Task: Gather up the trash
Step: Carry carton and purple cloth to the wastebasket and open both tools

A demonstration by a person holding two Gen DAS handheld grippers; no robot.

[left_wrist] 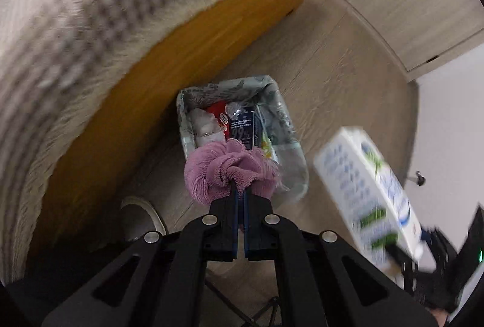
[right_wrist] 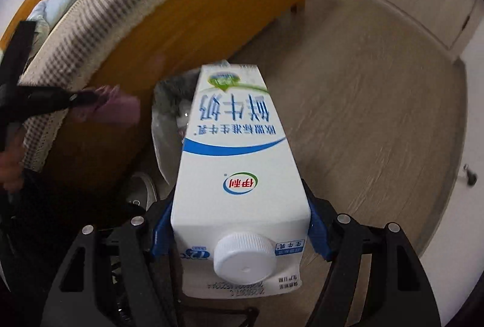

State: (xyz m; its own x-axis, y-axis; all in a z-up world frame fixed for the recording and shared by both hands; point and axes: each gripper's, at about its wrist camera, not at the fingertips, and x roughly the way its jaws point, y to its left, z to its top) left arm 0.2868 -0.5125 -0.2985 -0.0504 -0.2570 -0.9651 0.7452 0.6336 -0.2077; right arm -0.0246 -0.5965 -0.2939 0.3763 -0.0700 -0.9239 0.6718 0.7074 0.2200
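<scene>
Landmark: lined trash bin [left_wrist: 242, 127] on the wood floor [left_wrist: 348, 79], close against the orange bed frame [left_wrist: 181, 54].

Inside the bin: several discarded items already — a dark blue packet [left_wrist: 243, 127], a red wrapper [left_wrist: 216, 112], pale crumpled material. Collection partly done.

Left gripper [left_wrist: 240, 191]: clenched on a purple cloth [left_wrist: 224, 169], bunched at the fingertips, hanging above the bin's near rim, not yet inside.

Right gripper [right_wrist: 239, 224]: grasping a white milk carton [right_wrist: 236, 163] by its cap end, blue pads [right_wrist: 317, 233] pressed to both sides. Carton held base-forward above the bin, to its right in the left wrist view; not yet dropped.

Both views blurred by motion; exact height above the bin not determinable.

Remaining, by judgement: release of cloth and carton into the bin — two drops outstanding. No further loose trash visible on the floor around the bin; a grey shoe [left_wrist: 142, 215] beside its near-left corner, probably not trash. Whether more remains elsewhere cannot be told.
</scene>
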